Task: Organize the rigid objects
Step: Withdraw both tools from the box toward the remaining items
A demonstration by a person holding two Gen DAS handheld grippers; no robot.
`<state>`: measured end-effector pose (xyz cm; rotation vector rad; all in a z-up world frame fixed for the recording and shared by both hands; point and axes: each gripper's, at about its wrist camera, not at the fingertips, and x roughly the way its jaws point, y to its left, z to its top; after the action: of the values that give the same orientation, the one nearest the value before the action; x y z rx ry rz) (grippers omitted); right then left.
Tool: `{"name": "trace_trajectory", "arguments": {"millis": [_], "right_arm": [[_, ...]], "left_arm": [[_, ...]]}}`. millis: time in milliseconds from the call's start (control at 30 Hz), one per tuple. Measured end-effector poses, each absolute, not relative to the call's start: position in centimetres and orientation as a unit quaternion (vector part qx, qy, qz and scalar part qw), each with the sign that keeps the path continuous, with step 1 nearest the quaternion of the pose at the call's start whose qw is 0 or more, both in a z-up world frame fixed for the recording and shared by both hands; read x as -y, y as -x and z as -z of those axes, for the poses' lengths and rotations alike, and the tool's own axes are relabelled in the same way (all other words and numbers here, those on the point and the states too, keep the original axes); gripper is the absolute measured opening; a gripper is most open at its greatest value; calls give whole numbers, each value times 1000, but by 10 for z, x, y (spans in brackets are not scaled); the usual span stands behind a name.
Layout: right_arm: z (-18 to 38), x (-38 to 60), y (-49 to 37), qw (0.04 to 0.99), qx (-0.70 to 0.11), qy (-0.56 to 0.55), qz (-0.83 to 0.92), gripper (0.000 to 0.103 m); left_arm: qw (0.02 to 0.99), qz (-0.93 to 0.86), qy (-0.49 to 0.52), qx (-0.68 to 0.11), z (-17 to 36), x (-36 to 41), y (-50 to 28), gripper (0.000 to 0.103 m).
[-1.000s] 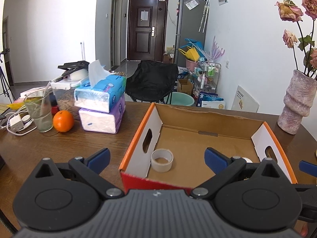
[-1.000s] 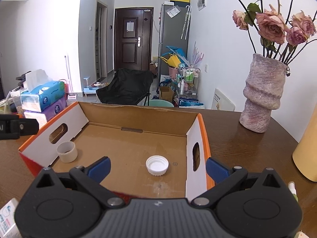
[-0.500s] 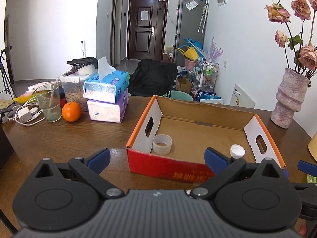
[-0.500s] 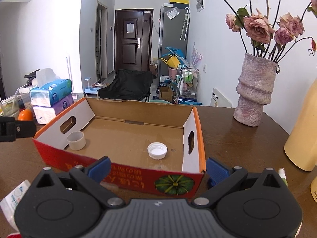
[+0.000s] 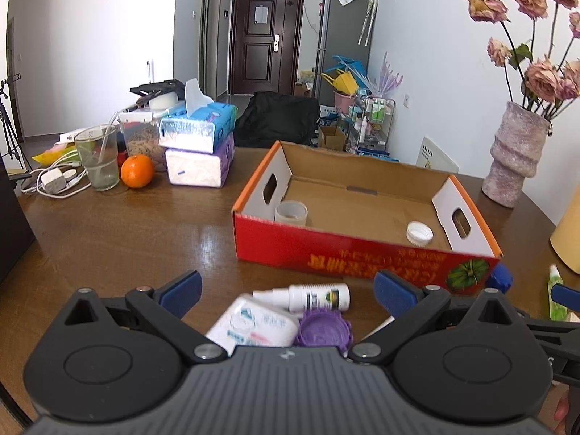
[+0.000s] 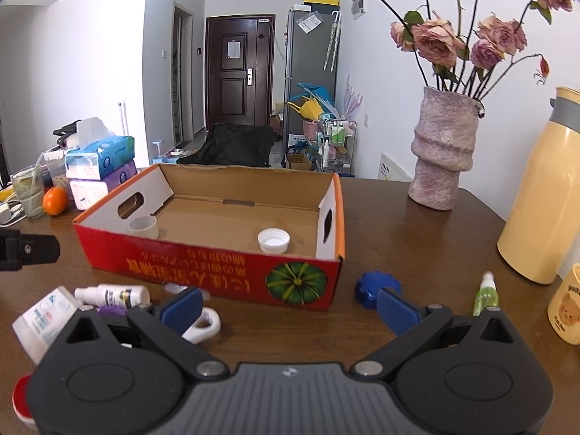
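A red cardboard box [image 5: 362, 253] [image 6: 203, 264] sits on the wooden table, holding a tape roll [image 5: 291, 212] [image 6: 144, 226] and a white cap [image 5: 419, 233] [image 6: 273, 240]. In front of it lie a white spray bottle [image 5: 319, 295] [image 6: 116, 295], a white packet [image 5: 253, 326] [image 6: 43, 315], a purple lid [image 5: 322, 330], a blue lid [image 6: 373, 286], a white ring [image 6: 203, 324] and a green spray bottle [image 6: 484, 295]. My left gripper [image 5: 286, 288] is open and empty above the packet. My right gripper [image 6: 288, 306] is open and empty, before the box.
Tissue packs [image 5: 197, 145], an orange [image 5: 137, 171], a glass [image 5: 98, 161] and cables lie at the back left. A vase of roses [image 6: 440, 152] and a yellow jug [image 6: 540, 195] stand on the right. A red lid [image 6: 20, 398] lies at the near left.
Both grippers have pulled back from over the box toward the table's near side, so the small items in front of the box have come into view. Both stay open.
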<state>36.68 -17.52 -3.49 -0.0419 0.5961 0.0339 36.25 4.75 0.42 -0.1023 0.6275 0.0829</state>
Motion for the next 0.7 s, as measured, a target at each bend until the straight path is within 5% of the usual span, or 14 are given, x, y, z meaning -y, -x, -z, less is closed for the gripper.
{"name": "trace_trajectory", "arguments": {"millis": [700], "right_arm": [[52, 215, -308, 951, -309, 26, 12, 103]], "left_arm": [[940, -31, 33, -339, 22, -28, -313, 103]]}}
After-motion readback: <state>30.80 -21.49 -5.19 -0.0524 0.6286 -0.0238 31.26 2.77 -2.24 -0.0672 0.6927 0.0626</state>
